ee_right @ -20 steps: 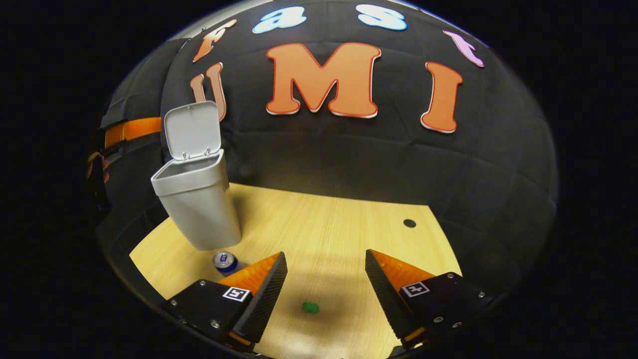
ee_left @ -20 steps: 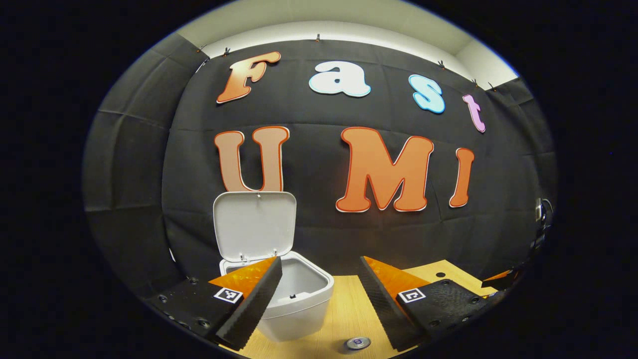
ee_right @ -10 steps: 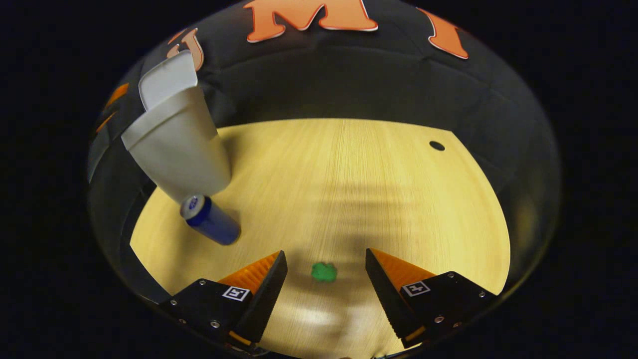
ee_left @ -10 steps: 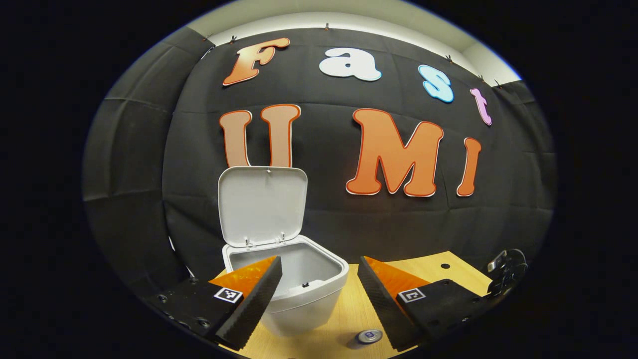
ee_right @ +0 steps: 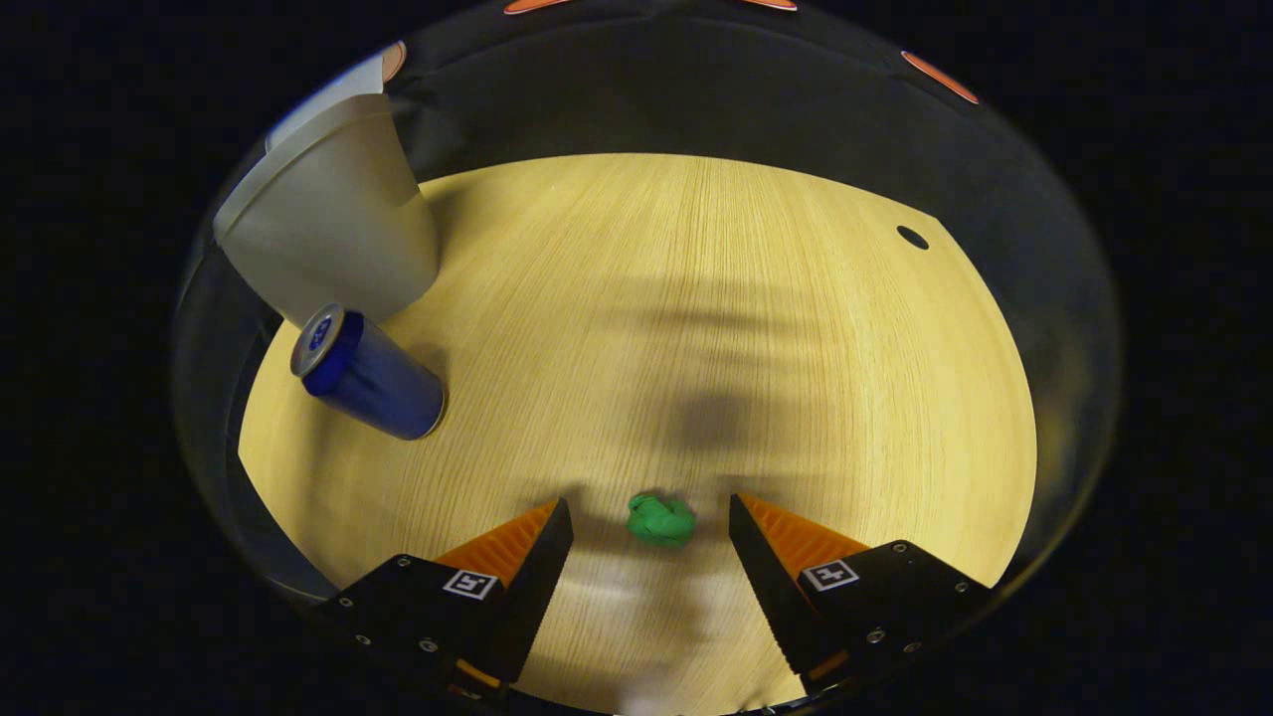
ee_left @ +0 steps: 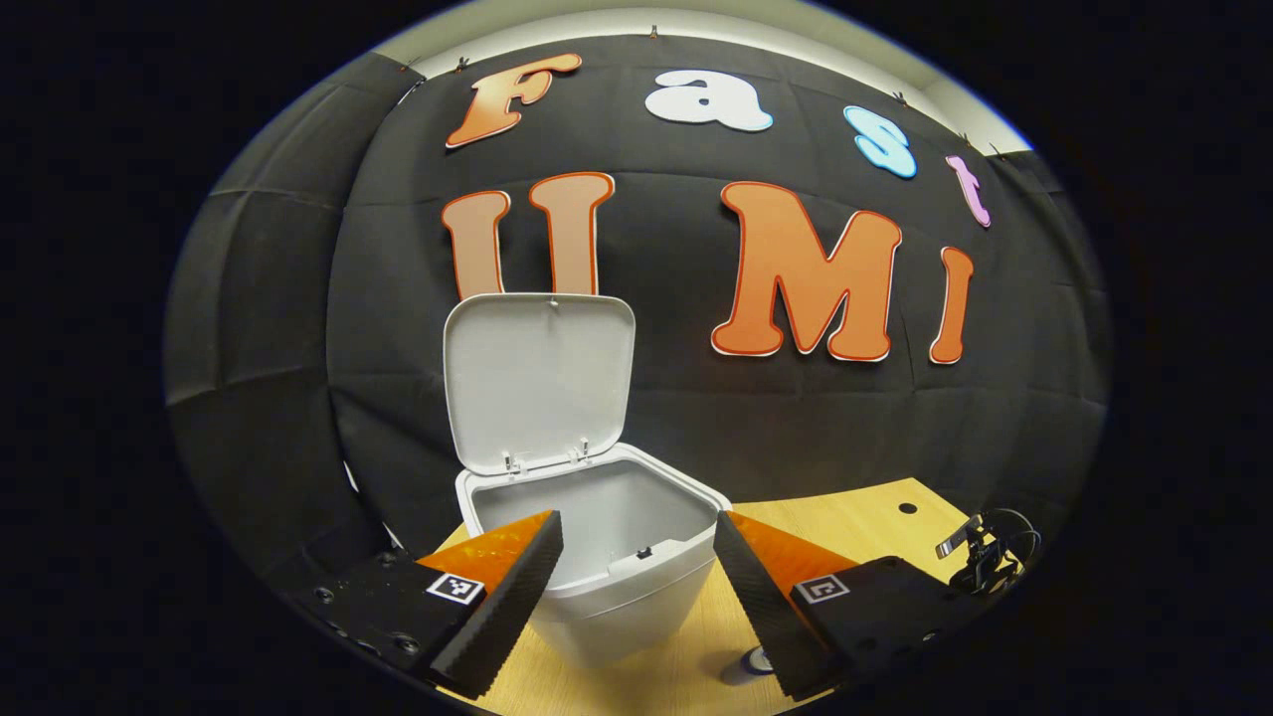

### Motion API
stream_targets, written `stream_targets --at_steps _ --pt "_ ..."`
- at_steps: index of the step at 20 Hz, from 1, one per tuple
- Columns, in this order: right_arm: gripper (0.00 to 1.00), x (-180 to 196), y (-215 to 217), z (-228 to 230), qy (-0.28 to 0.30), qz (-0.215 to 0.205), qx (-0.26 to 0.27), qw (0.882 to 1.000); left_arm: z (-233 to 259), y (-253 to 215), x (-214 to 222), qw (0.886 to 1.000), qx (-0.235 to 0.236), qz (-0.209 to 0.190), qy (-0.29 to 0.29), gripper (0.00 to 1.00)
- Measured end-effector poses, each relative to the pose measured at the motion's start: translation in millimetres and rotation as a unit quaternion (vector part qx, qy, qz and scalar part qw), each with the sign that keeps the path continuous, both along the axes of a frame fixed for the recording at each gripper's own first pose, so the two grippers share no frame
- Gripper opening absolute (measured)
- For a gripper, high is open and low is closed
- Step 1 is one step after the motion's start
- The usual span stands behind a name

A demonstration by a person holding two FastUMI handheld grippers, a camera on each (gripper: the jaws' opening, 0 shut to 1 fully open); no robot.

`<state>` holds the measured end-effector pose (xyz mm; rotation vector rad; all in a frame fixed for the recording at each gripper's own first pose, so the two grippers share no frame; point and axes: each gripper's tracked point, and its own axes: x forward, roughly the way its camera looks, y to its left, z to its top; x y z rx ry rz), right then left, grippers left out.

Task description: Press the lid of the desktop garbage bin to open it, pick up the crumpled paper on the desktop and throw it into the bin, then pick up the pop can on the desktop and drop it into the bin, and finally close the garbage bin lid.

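A white bin [ee_left: 617, 587] stands on the wooden desk with its lid [ee_left: 539, 381] raised upright. My left gripper [ee_left: 636, 527] hangs open just above the bin's front rim, empty. A sliver of the pop can [ee_left: 756, 660] peeks out beside its right finger. In the right gripper view, a green crumpled paper ball [ee_right: 660, 519] lies on the desk between the open fingers of my right gripper [ee_right: 650, 517], near their tips. The blue pop can [ee_right: 366, 374] stands to the left, next to the bin [ee_right: 328, 234].
The wooden desk [ee_right: 716, 318] has a small dark hole [ee_right: 911, 237] at the far right. Black cloth walls close in behind the bin. The other gripper's frame [ee_left: 985, 557] shows at the right edge of the left gripper view.
My right gripper tilted down and came closer to the desk, so the green paper ball now lies between its fingertips. My left gripper drifted nearer to the bin's opening.
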<state>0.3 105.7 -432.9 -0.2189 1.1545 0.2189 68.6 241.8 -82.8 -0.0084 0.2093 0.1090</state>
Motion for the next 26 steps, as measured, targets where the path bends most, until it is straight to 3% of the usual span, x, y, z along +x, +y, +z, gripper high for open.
stream_targets --at_steps 5,11,14,18,26 --pt "0.94 0 -6 -5 0.017 -0.001 -0.012 1.000 5 8 4 1.000 0.010 0.008 -0.002 0.97" --pt "0.52 -2 -6 -11 0.031 -0.004 -0.013 0.999 4 6 5 1.000 0.013 0.007 0.002 0.97" --pt "0.24 -12 -6 -15 0.063 -0.006 -0.011 0.998 4 3 4 1.000 0.011 0.007 0.003 0.97" --pt "0.09 -11 -7 -11 0.063 -0.033 0.004 0.997 5 2 1 1.000 0.015 0.009 0.005 0.97" --pt "0.05 33 -30 58 0.012 -0.057 0.021 0.998 12 -6 -6 1.000 0.012 0.002 -0.002 0.97"
